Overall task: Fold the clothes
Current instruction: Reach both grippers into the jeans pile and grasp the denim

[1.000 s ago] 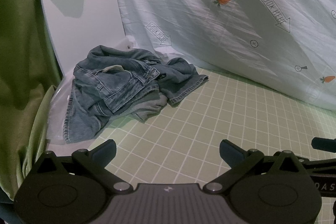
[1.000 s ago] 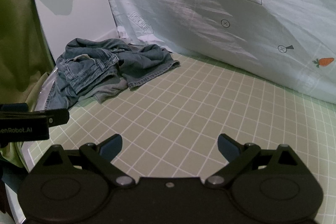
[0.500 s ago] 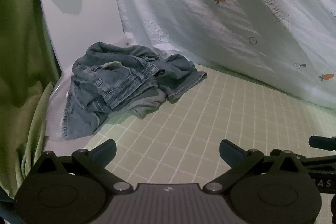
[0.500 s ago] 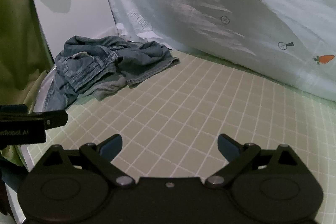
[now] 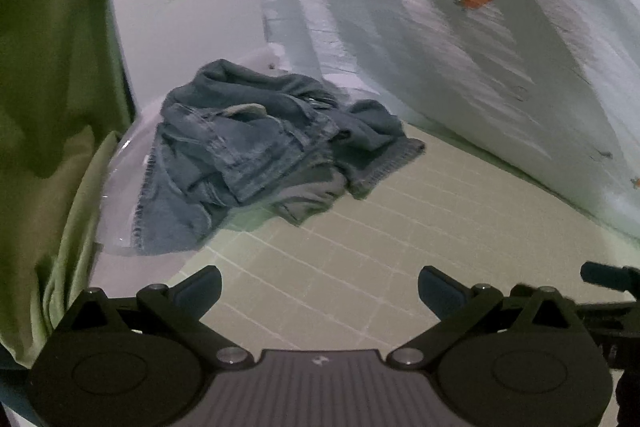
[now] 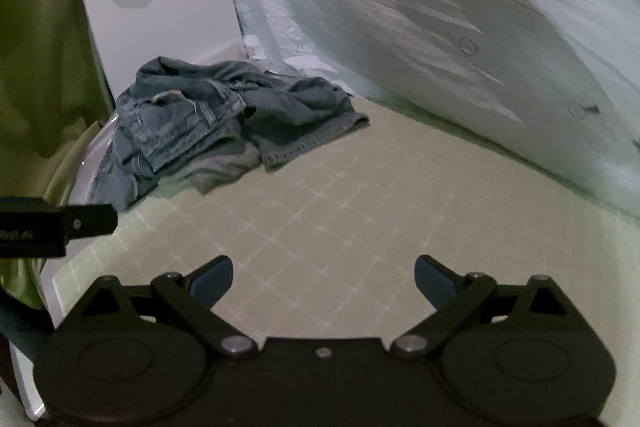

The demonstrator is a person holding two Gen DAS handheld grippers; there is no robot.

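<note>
Left wrist view shows a crumpled pair of blue jeans point(image 5: 264, 147) lying in a heap at the far left of the desk point(image 5: 400, 227), partly on the pale green grid mat and partly on a clear plastic sheet point(image 5: 116, 195) at the mat's edge. The left gripper point(image 5: 320, 287) has its fingers spread wide with nothing between them. The jeans sit ahead of it and a bit to the left — near, but not touching.

From the right wrist view, the same jeans point(image 6: 224, 123) are farther off and more to the left. The right gripper point(image 6: 324, 279) is spread wide too, and it holds nothing. Bare mat lies between it and the heap.

So the left gripper is the nearer one, and I think it would get to the jeans first. The heap stretches from the near left to the far right, and one hemmed leg end point(image 6: 320, 143) pokes out on the right side toward the mat. That end looks like the easy bit for the right gripper to take.

No folding has begun — the jeans are bunched up and need spreading flat first. A pale sheet with little carrots point(image 6: 440, 27) hangs behind the desk.
</note>
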